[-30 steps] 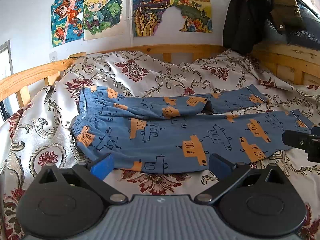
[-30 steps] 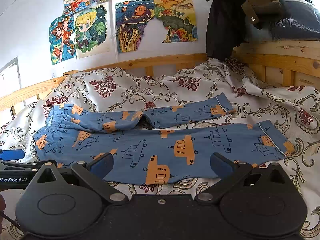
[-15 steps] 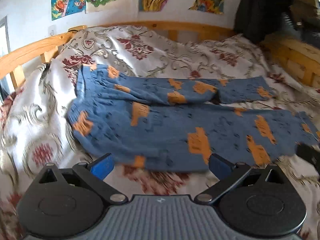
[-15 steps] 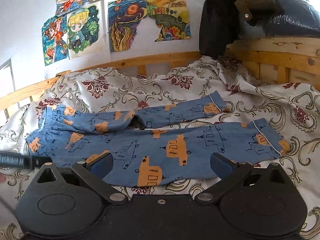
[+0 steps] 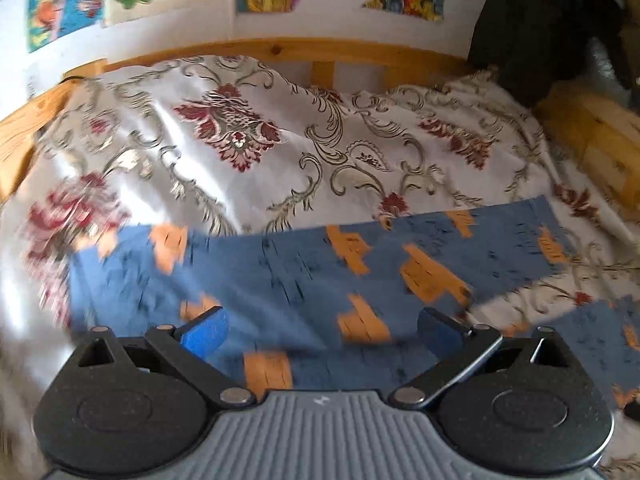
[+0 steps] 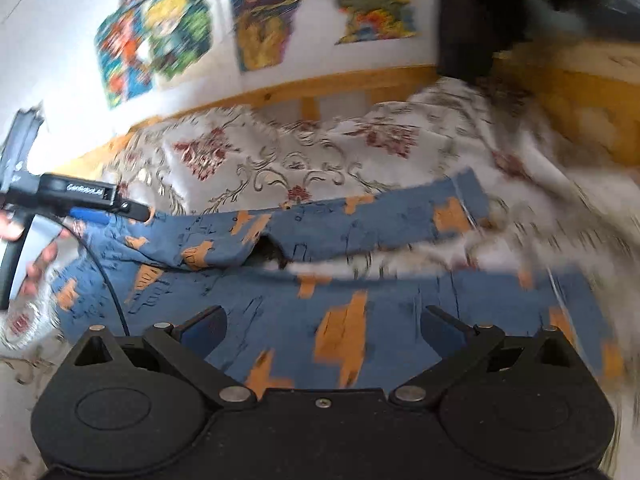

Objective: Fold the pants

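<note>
Pants (image 6: 360,284): blue fabric with orange vehicle print, lying spread on the bed; the two legs run side by side toward the right, the far leg folded over itself near its middle, a strip of bedspread showing between the legs on the right.
Pants, left wrist view (image 5: 304,280): blurred; the cloth lies directly under and ahead of the gripper.
Waistband end: at the left side of the right wrist view, near the left gripper.
Left gripper (image 5: 320,330): fingers spread wide apart, blue pads visible, nothing between them; positioned low over the pants.
Left gripper, right wrist view (image 6: 132,210): black body, reaching in from the left above the waistband end; contact with the cloth cannot be told.
Hand (image 6: 40,256): holds the left gripper's handle; blurred.
Right gripper (image 6: 324,330): fingers spread wide apart, empty; positioned over the near leg.
Bedspread (image 5: 260,140): white with red floral and scroll pattern, wrinkled, under the pants.
Bed frame (image 5: 320,50): light wood rail behind the bedspread.
Wall drawings (image 6: 264,12): colourful sheets above the rail.
Dark clothing (image 5: 532,28): hangs at the upper right.
</note>
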`<action>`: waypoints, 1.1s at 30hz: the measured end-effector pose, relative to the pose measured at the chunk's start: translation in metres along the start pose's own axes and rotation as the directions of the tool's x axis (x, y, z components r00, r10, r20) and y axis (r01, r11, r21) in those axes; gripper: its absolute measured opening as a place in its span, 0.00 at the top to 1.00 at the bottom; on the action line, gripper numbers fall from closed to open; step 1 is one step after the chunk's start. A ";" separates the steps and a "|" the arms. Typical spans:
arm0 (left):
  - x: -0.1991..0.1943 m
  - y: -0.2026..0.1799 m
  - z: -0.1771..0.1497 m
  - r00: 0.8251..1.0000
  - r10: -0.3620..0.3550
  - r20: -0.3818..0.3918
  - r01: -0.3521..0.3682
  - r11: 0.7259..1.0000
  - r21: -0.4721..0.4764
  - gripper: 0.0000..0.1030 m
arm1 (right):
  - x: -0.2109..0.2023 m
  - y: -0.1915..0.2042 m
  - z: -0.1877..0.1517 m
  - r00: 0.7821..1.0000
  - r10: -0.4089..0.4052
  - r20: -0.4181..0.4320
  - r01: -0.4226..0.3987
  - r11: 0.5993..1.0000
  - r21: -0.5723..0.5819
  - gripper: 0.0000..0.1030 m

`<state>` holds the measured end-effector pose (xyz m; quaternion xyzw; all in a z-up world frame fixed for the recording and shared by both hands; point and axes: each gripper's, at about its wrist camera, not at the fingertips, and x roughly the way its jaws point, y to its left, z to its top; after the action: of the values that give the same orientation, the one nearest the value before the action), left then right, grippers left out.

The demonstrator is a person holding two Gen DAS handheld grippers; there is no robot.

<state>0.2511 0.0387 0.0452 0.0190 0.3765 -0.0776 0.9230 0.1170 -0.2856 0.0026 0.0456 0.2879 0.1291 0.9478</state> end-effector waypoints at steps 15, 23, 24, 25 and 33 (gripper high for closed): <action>0.172 0.034 0.089 0.971 -0.154 -0.182 0.216 0.892 0.398 0.05 | 0.283 -0.080 0.180 0.939 0.141 -0.315 -0.221 0.946 -0.236 0.05; 0.201 0.027 0.093 0.943 -0.177 -0.283 0.298 0.828 0.475 0.45 | 0.333 -0.048 0.179 0.871 0.112 -0.478 -0.353 0.819 -0.452 0.47; 0.203 0.026 0.092 0.939 -0.168 -0.301 0.301 0.825 0.479 0.47 | 0.333 -0.046 0.176 0.865 0.113 -0.490 -0.371 0.800 -0.472 0.50; 0.205 0.025 0.091 0.934 -0.168 -0.315 0.310 0.821 0.480 0.49 | 0.335 -0.043 0.175 0.860 0.113 -0.497 -0.384 0.785 -0.487 0.51; 0.206 0.011 0.081 0.922 -0.112 -0.371 0.305 0.801 0.515 0.69 | 0.333 -0.039 0.161 0.835 0.120 -0.537 -0.428 0.755 -0.497 0.70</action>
<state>0.4537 0.0152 -0.0408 0.2607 0.4817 -0.2834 0.7872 0.4819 -0.2348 -0.0473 -0.2457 0.4442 0.3622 0.7817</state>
